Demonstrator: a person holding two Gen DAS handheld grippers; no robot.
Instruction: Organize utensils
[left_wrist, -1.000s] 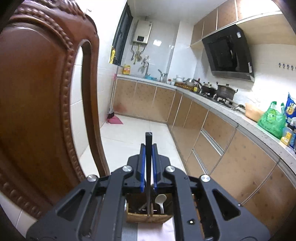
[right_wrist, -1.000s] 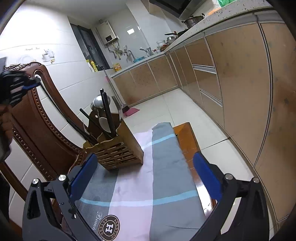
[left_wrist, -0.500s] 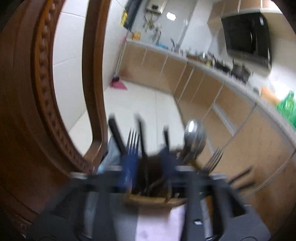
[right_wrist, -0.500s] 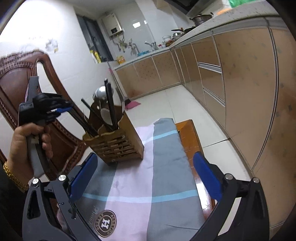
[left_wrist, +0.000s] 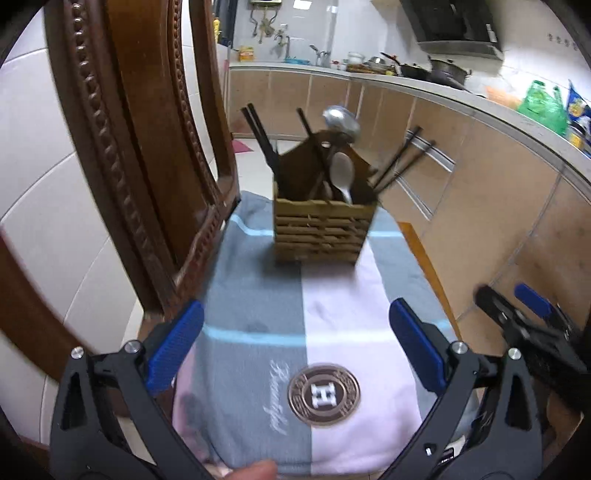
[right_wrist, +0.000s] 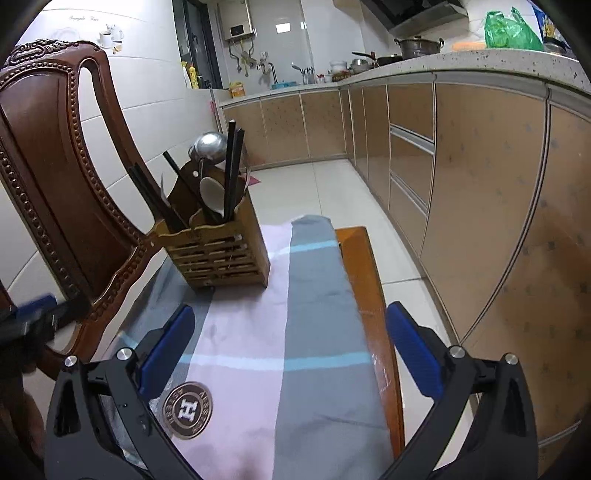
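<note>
A slatted wooden utensil holder (left_wrist: 323, 230) (right_wrist: 218, 253) stands on a grey and pink towel (left_wrist: 295, 332) (right_wrist: 288, 332) spread over a chair seat. It holds black chopsticks (left_wrist: 262, 138) (right_wrist: 233, 166), a steel ladle (left_wrist: 341, 120) (right_wrist: 210, 147) and a white spoon (left_wrist: 341, 175) (right_wrist: 212, 195). My left gripper (left_wrist: 295, 347) is open and empty, low over the towel, short of the holder. My right gripper (right_wrist: 290, 350) is open and empty over the towel; it shows in the left wrist view (left_wrist: 517, 306) at the right.
The carved wooden chair back (left_wrist: 129, 147) (right_wrist: 55, 166) rises close on the left. The seat's bare wooden edge (right_wrist: 364, 295) runs along the towel's right side. Kitchen cabinets (right_wrist: 480, 203) and a countertop (left_wrist: 498, 114) line the right. Tiled floor (right_wrist: 314, 192) lies beyond.
My left gripper let go of the black utensil over the holder, opened, and drew back and down to the towel. My right gripper stayed open and shifted slightly.
</note>
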